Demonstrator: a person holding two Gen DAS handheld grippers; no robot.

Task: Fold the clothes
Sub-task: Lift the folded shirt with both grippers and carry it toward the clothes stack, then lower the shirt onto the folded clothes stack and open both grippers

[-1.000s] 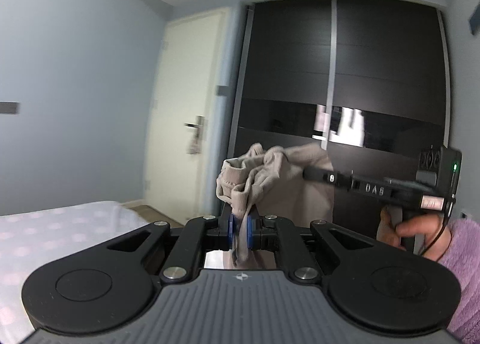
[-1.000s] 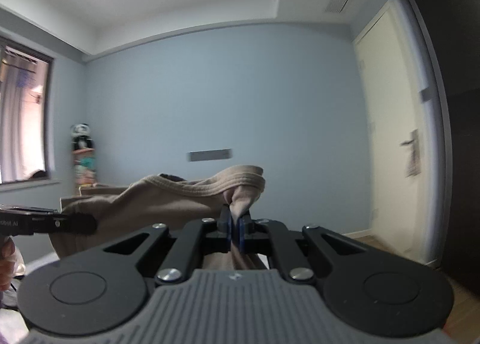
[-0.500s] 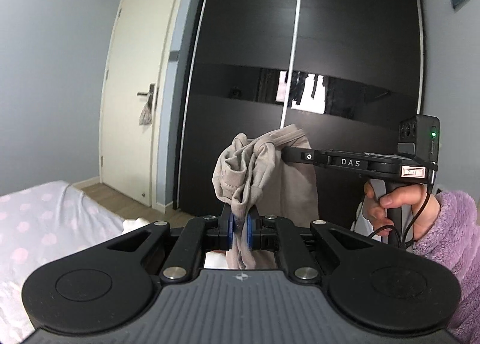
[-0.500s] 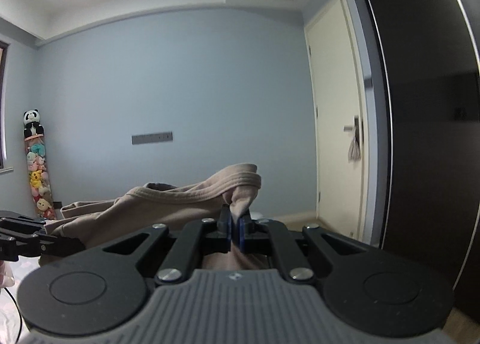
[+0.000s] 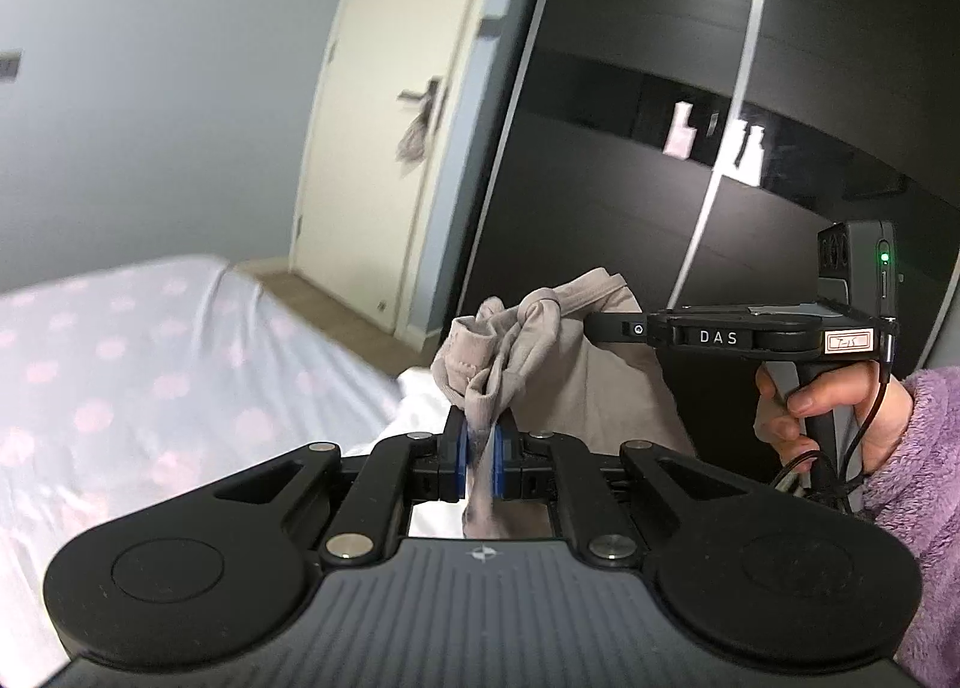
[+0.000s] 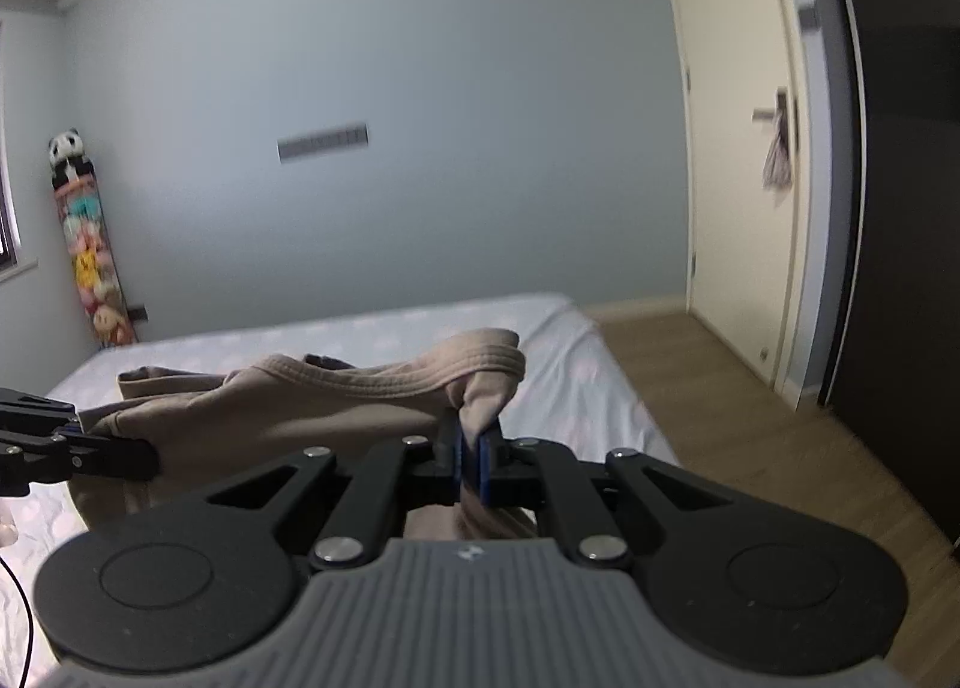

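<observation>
A beige garment [image 5: 540,352] hangs in the air between both grippers, above the edge of a bed. My left gripper [image 5: 479,451] is shut on a bunched edge of it, cloth squeezed between the blue pads. In the left wrist view the right gripper [image 5: 591,325] reaches in from the right, held by a hand in a purple fleece sleeve, and its tip is buried in the cloth. In the right wrist view my right gripper [image 6: 474,463] is shut on a ribbed hem of the beige garment [image 6: 336,400]. The left gripper's fingers [image 6: 114,457] enter at the left edge.
A bed with a pale pink-dotted sheet [image 5: 120,364] lies below and left; bed sheet [image 6: 372,328] spans the middle of the right view. A cream door [image 5: 408,105] and a dark sliding wardrobe [image 5: 690,135] stand behind. Wooden floor [image 6: 750,418] runs along the bed's right side. Plush toys [image 6: 87,244] stand in the corner.
Both grippers have come down and swung over with the garment still gripped; the bed now fills far more of both views and the ceiling has left the picture.
</observation>
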